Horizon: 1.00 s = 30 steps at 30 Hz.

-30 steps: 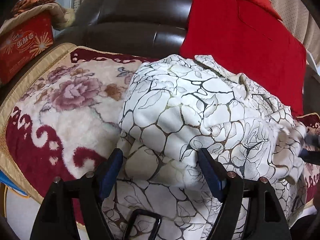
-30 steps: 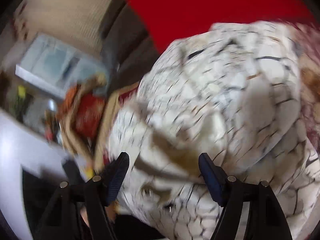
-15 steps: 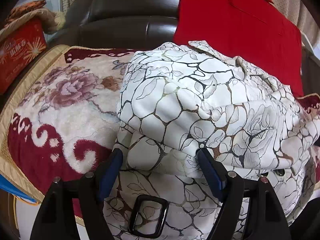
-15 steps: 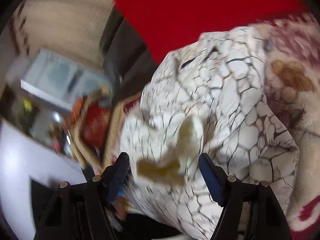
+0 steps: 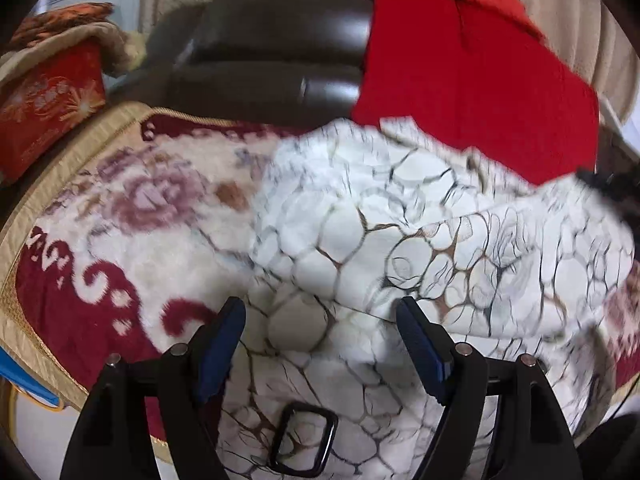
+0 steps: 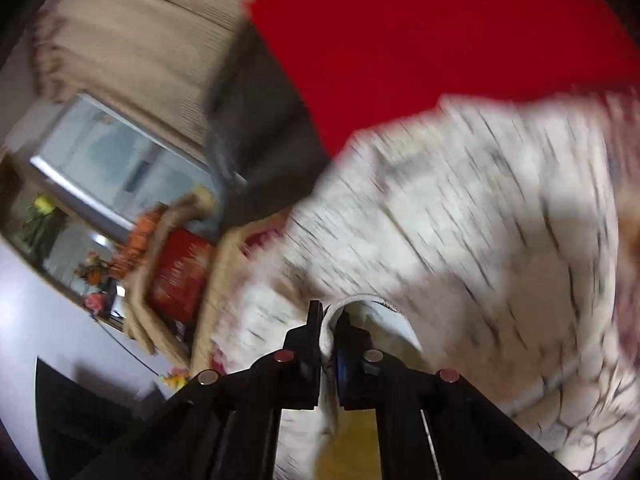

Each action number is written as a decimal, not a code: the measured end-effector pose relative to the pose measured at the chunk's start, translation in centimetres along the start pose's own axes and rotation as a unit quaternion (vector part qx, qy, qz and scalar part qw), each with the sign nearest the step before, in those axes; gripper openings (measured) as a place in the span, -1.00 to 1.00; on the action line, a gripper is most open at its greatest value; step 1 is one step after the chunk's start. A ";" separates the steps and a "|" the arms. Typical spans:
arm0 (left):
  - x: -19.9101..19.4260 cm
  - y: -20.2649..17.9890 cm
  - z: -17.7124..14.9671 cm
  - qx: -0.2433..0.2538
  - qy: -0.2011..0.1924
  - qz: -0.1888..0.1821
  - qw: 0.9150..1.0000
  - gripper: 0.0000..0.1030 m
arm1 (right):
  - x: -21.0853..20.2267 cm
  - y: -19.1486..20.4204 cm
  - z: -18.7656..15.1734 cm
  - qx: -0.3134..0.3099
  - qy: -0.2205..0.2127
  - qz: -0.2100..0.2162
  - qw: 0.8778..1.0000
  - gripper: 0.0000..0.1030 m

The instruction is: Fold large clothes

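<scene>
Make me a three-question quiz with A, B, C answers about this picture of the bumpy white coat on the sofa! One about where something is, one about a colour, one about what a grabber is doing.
1. Where does the black buckle lie?
A. on the white coat
B. on the red cloth
C. on the floor

2. What colour are the left hand-held gripper pads?
A. green
B. blue
C. yellow

3. How is the right hand-held gripper?
A. wide open
B. shut on the coat
C. shut on nothing

Answers:
1 A, the buckle rests on the coat's near edge, between the left fingers.
2 B, both pads show blue.
3 B, white fabric is pinched between its closed fingers.
</scene>
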<state>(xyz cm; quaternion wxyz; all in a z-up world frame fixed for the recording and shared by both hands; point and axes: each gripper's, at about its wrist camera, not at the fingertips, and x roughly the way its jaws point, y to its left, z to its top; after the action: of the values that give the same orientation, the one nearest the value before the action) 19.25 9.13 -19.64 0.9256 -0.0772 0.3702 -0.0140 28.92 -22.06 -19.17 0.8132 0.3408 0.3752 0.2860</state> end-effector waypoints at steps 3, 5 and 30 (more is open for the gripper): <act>-1.4 0.9 0.6 -0.036 -0.041 -0.016 0.998 0.52 | -5.5 5.6 0.8 -0.088 -0.103 0.061 0.989 -0.89; -1.8 1.2 0.8 -0.051 -0.053 -0.019 0.997 0.52 | -8.7 7.9 -0.3 -0.155 -0.163 0.070 0.972 -0.90; 2.0 -4.4 2.0 0.030 -0.018 0.030 0.999 0.75 | -0.7 0.6 -6.4 -0.111 0.010 -0.106 0.988 -0.41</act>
<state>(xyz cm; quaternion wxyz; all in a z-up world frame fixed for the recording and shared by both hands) 22.22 4.90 -18.92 0.9339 -0.0385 0.3554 0.0044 23.25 -20.05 -21.53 0.8677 0.2040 0.3834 0.2417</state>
